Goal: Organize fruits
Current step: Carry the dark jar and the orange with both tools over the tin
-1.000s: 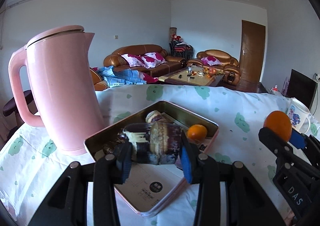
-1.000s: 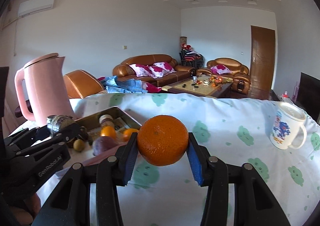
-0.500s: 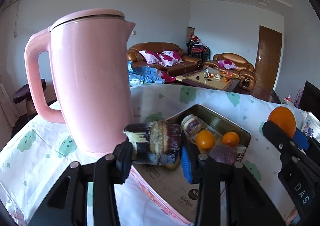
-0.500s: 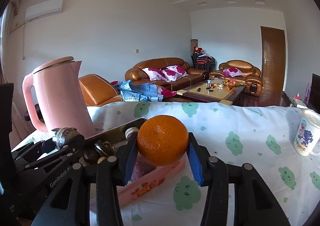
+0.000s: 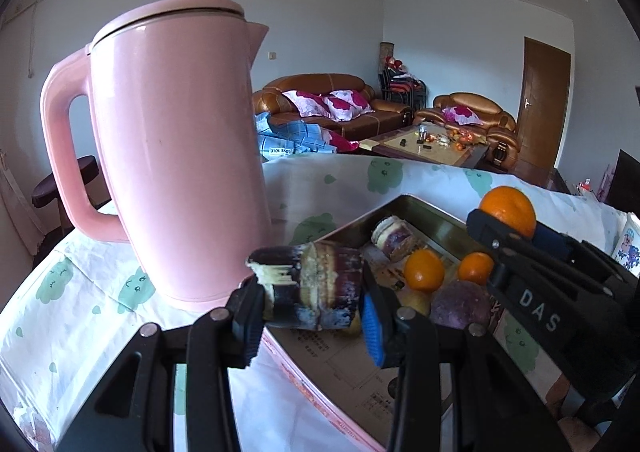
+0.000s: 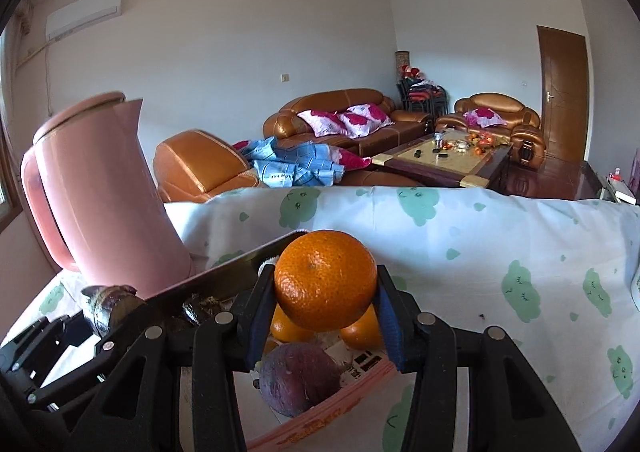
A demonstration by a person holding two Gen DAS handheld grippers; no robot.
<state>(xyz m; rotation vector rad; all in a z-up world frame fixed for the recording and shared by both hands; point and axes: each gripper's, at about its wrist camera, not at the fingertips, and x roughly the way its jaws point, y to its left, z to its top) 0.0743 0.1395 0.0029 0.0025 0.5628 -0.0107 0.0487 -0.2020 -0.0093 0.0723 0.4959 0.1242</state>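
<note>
Sugarcane piece (image 5: 312, 286), dark and cut at both ends, sits clamped crosswise in the left claw (image 5: 310, 326), held over the near edge of the metal tray (image 5: 436, 213) just beside the pink kettle (image 5: 176, 155). Right claw (image 6: 326, 316) is clenched on an orange (image 6: 325, 286) held above the tray's near end, where two smaller oranges (image 5: 424, 270) and a purple fruit (image 6: 298, 376) lie below it. Another cane chunk (image 5: 394, 238) rests at the tray's far side, and the tray stands on a tabletop (image 6: 480, 252) under a white cloth with green prints.
</note>
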